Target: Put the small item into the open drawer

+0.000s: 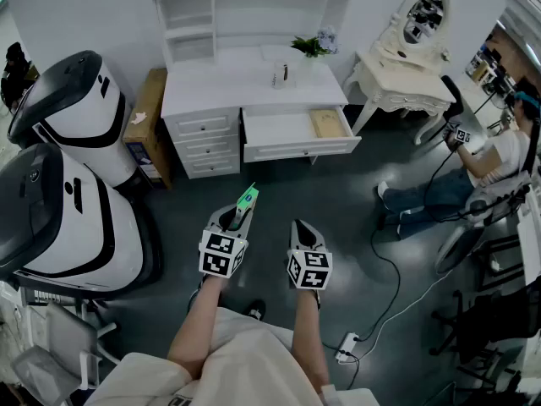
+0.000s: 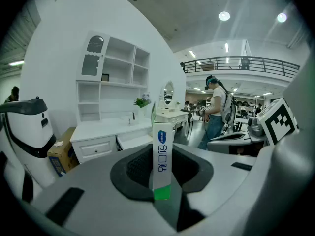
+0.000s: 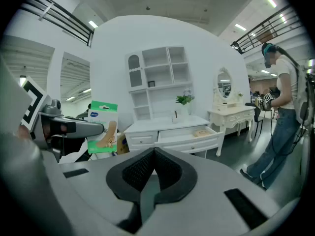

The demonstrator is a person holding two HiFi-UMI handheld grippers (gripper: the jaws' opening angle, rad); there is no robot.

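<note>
My left gripper (image 1: 240, 216) is shut on a small flat white-and-green box (image 1: 248, 199) that stands upright between its pads (image 2: 162, 154). In the right gripper view the same box (image 3: 103, 128) shows at the left, held by the left gripper. My right gripper (image 1: 303, 230) hangs beside it to the right, shut with nothing between its pads (image 3: 154, 154). Across the floor stands a white desk (image 1: 221, 85) with its middle drawer (image 1: 297, 148) pulled open (image 2: 134, 139) (image 3: 189, 134). A tan flat item (image 1: 328, 123) lies in the drawer's right end. Both grippers are well short of the desk.
Two large white-and-black machines (image 1: 72, 112) (image 1: 59, 218) stand at the left, with a cardboard box (image 1: 145, 125) beside the desk. A white vanity table (image 1: 396, 83) and a seated person (image 1: 473, 167) are at the right. Cables (image 1: 385, 282) and a power strip (image 1: 347, 345) lie on the grey floor.
</note>
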